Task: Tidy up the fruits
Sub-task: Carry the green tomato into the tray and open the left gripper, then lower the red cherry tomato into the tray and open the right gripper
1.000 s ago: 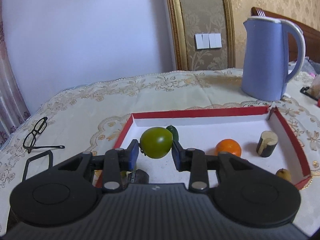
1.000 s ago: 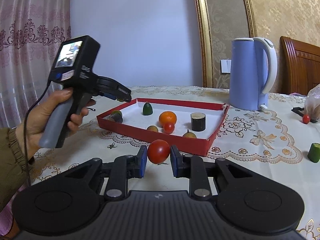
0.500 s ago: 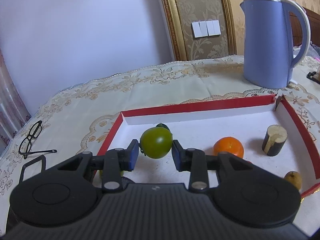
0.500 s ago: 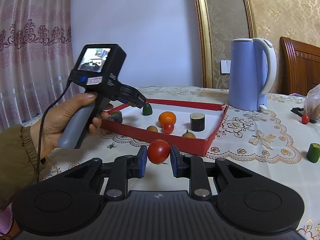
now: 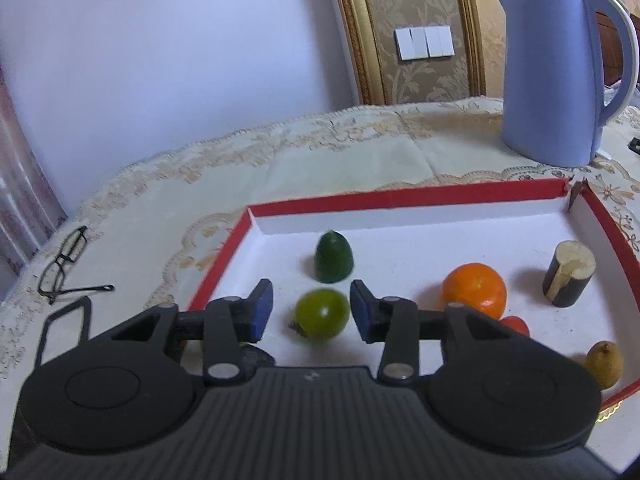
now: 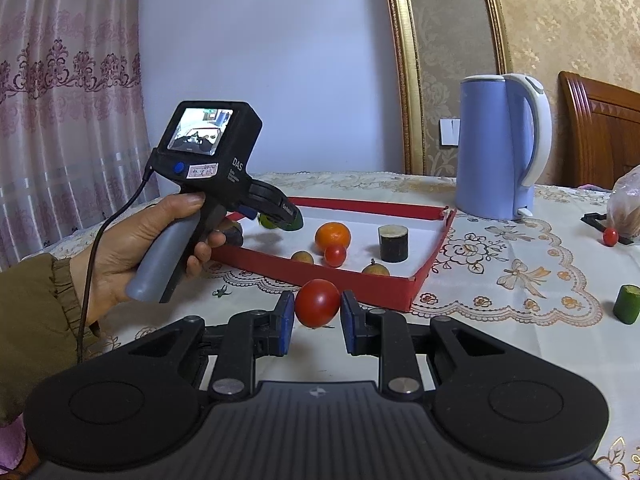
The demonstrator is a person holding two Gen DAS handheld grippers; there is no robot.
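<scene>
A red-walled tray point(image 5: 400, 202) with a white floor sits on the tablecloth. My left gripper point(image 5: 311, 314) is open over the tray's near left part. A green tomato point(image 5: 322, 314) lies free on the tray floor between its fingers, with gaps on both sides. Behind it stands a dark green fruit piece point(image 5: 333, 257). An orange point(image 5: 474, 290), a small red tomato point(image 5: 516, 325), a dark-skinned cut stub point(image 5: 568, 279) and a yellow-brown fruit point(image 5: 604, 363) also lie in the tray. My right gripper point(image 6: 316, 316) is shut on a red tomato point(image 6: 317, 308), in front of the tray point(image 6: 360, 280).
A blue kettle point(image 5: 560, 72) stands behind the tray. Glasses point(image 5: 64, 266) lie at the left table edge. In the right wrist view a green cucumber piece point(image 6: 628, 304) and a small red tomato point(image 6: 610, 236) lie on the cloth to the right, beside a bag point(image 6: 626, 212).
My left gripper has opened and let go of the green tomato, which now rests on the tray floor. The right gripper still holds the red tomato and has barely moved.
</scene>
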